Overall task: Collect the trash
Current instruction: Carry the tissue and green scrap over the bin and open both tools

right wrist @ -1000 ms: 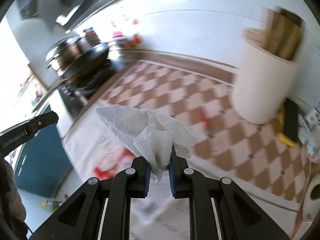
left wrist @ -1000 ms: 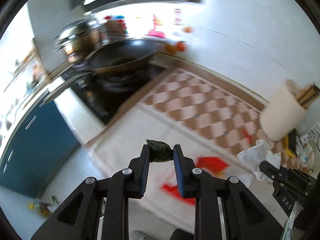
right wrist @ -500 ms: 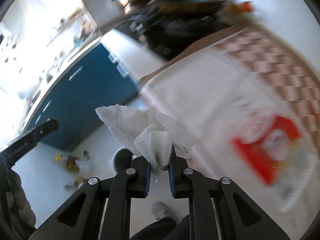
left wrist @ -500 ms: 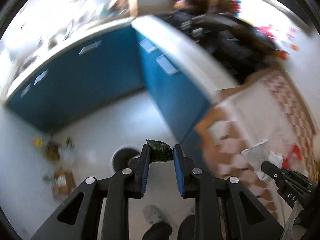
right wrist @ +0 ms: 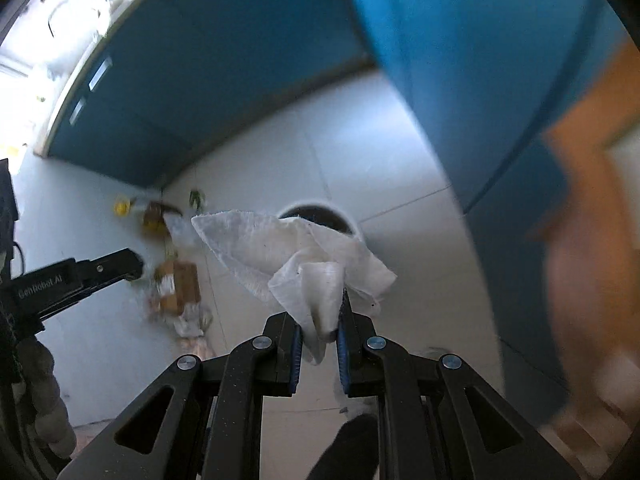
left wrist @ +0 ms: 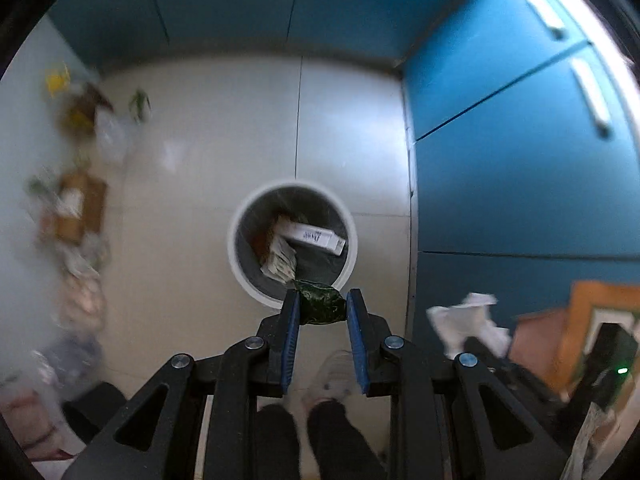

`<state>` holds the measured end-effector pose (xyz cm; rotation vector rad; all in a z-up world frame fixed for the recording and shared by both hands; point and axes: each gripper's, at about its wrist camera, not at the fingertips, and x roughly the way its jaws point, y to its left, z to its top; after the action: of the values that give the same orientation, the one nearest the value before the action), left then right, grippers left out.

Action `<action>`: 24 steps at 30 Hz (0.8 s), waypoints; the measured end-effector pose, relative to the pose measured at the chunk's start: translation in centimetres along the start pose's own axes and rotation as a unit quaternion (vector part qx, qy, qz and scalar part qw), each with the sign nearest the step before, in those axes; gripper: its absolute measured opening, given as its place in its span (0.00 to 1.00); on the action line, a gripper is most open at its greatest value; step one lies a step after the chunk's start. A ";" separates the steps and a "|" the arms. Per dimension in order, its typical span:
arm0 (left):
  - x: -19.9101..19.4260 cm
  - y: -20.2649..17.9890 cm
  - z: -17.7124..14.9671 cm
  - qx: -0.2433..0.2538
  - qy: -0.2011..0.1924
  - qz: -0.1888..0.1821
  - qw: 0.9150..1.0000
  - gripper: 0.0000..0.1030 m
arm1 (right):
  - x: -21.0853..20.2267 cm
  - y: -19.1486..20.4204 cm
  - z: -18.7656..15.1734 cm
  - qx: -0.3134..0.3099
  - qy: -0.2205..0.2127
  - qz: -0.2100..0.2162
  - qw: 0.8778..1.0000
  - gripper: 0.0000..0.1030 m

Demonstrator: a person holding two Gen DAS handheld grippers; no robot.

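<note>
Home kitchen, floor level: blue base cabinets (left wrist: 520, 152) w/ bar handles (left wrist: 590, 96), pale tiled floor (left wrist: 224, 136), round white-rimmed bin (left wrist: 292, 246) holding cartons & paper, loose rubbish (left wrist: 76, 216) strewn at left, wood-edged counter (left wrist: 576, 320) at right.

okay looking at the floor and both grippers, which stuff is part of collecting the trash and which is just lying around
Part of the job:
- dark green wrapper, clamped in the left gripper
- white paper towel, clamped in the right gripper
- round bin, trash already inside

Just lying about:
- blurred clutter by the wall
- blue cabinets
</note>
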<state>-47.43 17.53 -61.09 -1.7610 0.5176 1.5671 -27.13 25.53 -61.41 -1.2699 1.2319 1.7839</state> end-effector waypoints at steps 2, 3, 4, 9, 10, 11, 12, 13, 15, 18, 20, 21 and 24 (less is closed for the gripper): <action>4.3 2.1 0.9 -0.017 0.025 -0.020 0.999 0.20 | 5.6 -0.2 0.3 -0.005 0.019 0.005 1.000 0.14; 6.1 2.8 1.3 -0.023 0.035 -0.024 0.999 0.20 | 9.4 -0.4 0.4 -0.009 0.035 0.009 0.999 0.14; 9.0 3.9 1.7 -0.026 0.045 -0.024 0.998 0.20 | 12.0 -0.7 0.3 -0.010 0.046 0.009 0.999 0.14; 16.4 6.6 3.2 -0.030 0.067 -0.018 0.997 0.20 | 23.3 -1.5 -0.1 -0.025 0.091 0.027 0.995 0.15; 18.0 7.4 3.3 -0.033 0.073 -0.019 0.997 0.20 | 25.1 -1.6 -0.2 -0.030 0.098 0.023 0.995 0.15; 18.9 7.9 3.5 -0.035 0.076 -0.016 0.996 0.20 | 26.7 -1.7 -0.3 -0.033 0.104 0.022 0.994 0.15; 19.2 8.2 3.7 -0.035 0.078 -0.015 0.996 0.20 | 28.2 -1.7 -0.3 -0.036 0.108 0.021 0.993 0.15; 20.2 8.7 3.8 -0.034 0.081 -0.012 0.996 0.20 | 29.1 -2.3 0.1 -0.037 0.110 0.019 0.993 0.15; 20.8 8.9 3.8 -0.033 0.084 -0.007 0.996 0.20 | 31.8 -2.2 0.2 -0.040 0.119 0.020 0.992 0.15; 21.4 9.3 3.9 -0.027 0.076 -0.003 0.997 0.22 | 34.1 -1.6 0.4 -0.055 0.123 0.016 0.991 0.18; 21.5 9.3 3.9 -0.020 0.072 0.007 0.997 0.26 | 35.0 -1.7 0.4 -0.063 0.123 0.012 0.990 0.23; 21.5 9.3 4.0 -0.017 0.070 0.008 0.997 0.31 | 35.5 -1.7 0.4 -0.065 0.127 0.011 0.990 0.26; 21.2 9.0 3.8 0.004 0.056 0.031 0.998 0.69 | 35.6 -1.4 0.4 -0.068 0.124 0.007 0.990 0.55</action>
<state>-52.53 17.68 -83.88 -1.8514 0.6363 1.5118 -38.40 25.38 -95.23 -1.6043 1.2707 1.7862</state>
